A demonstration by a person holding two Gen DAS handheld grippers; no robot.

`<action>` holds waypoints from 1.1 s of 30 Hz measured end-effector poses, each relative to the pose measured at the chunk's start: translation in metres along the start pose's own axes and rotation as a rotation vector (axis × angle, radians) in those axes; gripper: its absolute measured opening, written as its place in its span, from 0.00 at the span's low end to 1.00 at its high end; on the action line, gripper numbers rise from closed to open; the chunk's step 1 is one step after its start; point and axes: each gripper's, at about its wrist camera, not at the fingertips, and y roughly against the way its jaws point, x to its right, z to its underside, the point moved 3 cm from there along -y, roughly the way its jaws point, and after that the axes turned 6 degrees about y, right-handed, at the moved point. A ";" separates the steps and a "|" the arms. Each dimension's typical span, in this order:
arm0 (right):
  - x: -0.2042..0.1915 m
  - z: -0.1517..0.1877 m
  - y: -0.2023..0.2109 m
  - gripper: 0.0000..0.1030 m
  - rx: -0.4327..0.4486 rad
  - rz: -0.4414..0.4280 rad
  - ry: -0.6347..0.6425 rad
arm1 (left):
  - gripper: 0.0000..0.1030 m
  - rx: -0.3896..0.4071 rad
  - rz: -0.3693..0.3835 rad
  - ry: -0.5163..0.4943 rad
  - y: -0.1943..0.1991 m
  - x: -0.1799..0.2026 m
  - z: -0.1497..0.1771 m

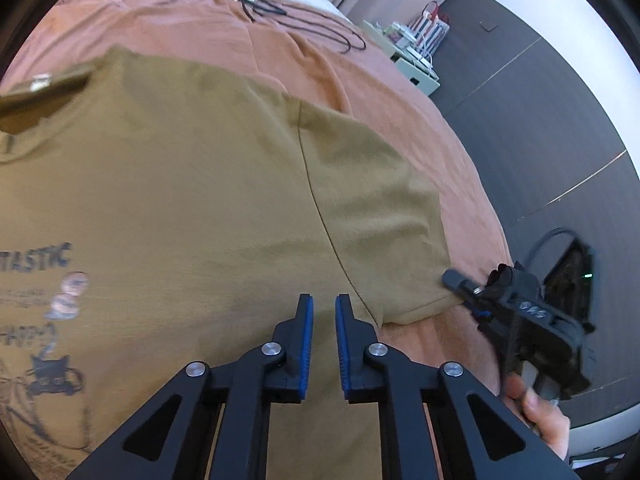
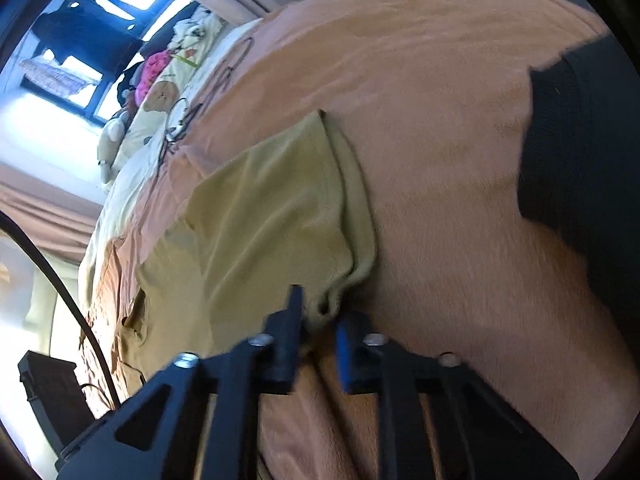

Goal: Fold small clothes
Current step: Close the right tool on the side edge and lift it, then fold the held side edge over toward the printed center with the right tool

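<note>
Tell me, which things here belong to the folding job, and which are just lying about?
Job: olive T-shirt; left gripper; right gripper, at its sleeve.
Lying about: black cords; pink bedcover; dark garment.

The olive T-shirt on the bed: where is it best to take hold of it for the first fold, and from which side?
Grip the olive T-shirt at its short sleeve's hem, coming from the bed's open edge. That sleeve lies flat, its free edge on the pink blanket, so a tool can probably pinch it easily.

A bed under a salmon blanket (image 1: pixel 400 92) stands on dark grey flooring (image 1: pixel 540 112), daylight entering a dark-framed window (image 2: pixel 100 36).
</note>
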 end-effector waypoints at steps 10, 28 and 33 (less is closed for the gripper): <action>-0.032 0.000 0.032 0.04 0.083 -0.140 0.106 | 0.05 -0.071 0.121 0.138 -0.025 -0.005 0.008; -0.073 0.004 0.024 0.04 0.043 -0.267 0.213 | 0.05 -0.101 0.148 0.195 -0.010 -0.019 0.011; -0.081 0.005 0.014 0.04 0.009 -0.272 0.250 | 0.05 -0.055 0.075 0.201 0.018 -0.049 0.003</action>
